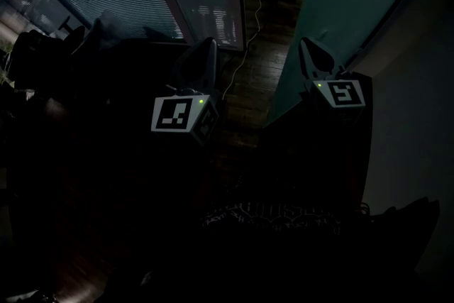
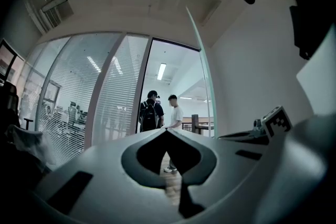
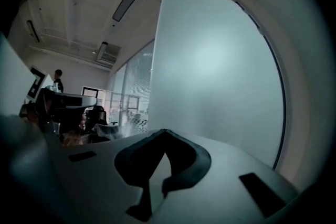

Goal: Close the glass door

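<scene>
In the head view (it is very dark) the left gripper [image 1: 206,52] and the right gripper [image 1: 309,50] both reach forward. The glass door [image 1: 347,3] stands at an angle on the right, and the right gripper's tip is at its pane; whether they touch I cannot tell.

In the left gripper view the jaws are clenched tip to tip and empty. They face the doorway [image 2: 173,86], where two people [image 2: 157,111] stand.

In the right gripper view the jaws are also clenched on nothing, and the frosted door fills the view ahead.

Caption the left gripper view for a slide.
Left gripper, jaws shut and empty, points at an open doorway beside the glass door, where two people stand.
</scene>
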Demonstrator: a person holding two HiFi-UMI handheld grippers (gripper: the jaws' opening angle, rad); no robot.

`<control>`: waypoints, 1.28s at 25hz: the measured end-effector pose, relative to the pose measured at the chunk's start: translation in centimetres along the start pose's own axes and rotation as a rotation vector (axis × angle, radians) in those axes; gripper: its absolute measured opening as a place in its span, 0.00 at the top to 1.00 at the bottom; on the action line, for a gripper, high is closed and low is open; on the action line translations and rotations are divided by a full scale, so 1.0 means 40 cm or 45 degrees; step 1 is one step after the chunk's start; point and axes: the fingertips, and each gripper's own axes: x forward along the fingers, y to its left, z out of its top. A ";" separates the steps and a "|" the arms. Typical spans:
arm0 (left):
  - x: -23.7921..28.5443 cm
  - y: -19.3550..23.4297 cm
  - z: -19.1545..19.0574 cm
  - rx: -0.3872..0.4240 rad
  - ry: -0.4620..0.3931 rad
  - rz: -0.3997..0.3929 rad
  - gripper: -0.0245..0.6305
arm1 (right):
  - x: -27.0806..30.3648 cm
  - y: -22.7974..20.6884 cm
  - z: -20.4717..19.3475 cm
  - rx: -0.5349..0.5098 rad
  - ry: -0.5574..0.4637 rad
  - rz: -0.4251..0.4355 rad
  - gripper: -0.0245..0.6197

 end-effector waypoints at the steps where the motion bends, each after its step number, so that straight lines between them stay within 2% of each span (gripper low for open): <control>1: 0.013 0.010 0.000 -0.001 -0.003 0.011 0.97 | 0.018 -0.011 0.004 0.013 -0.010 -0.025 0.96; 4: 0.056 0.057 0.006 0.004 -0.010 0.047 0.97 | 0.082 -0.045 0.032 0.044 -0.048 -0.067 0.96; 9: 0.125 0.137 0.017 0.018 -0.008 0.090 0.97 | 0.171 -0.048 0.054 0.023 -0.060 -0.010 0.96; 16: 0.168 0.139 0.031 0.040 -0.040 0.103 0.97 | 0.199 -0.028 0.051 -0.009 -0.060 0.046 0.96; 22: 0.263 0.230 0.019 0.036 -0.037 0.125 0.97 | 0.335 -0.030 0.054 -0.007 -0.041 0.100 0.96; 28: 0.307 0.284 0.007 0.048 -0.053 0.148 0.97 | 0.417 -0.041 0.053 -0.016 -0.030 0.108 0.96; 32: 0.323 0.346 0.019 0.030 -0.045 0.194 0.97 | 0.476 -0.056 0.069 0.000 -0.038 0.067 0.96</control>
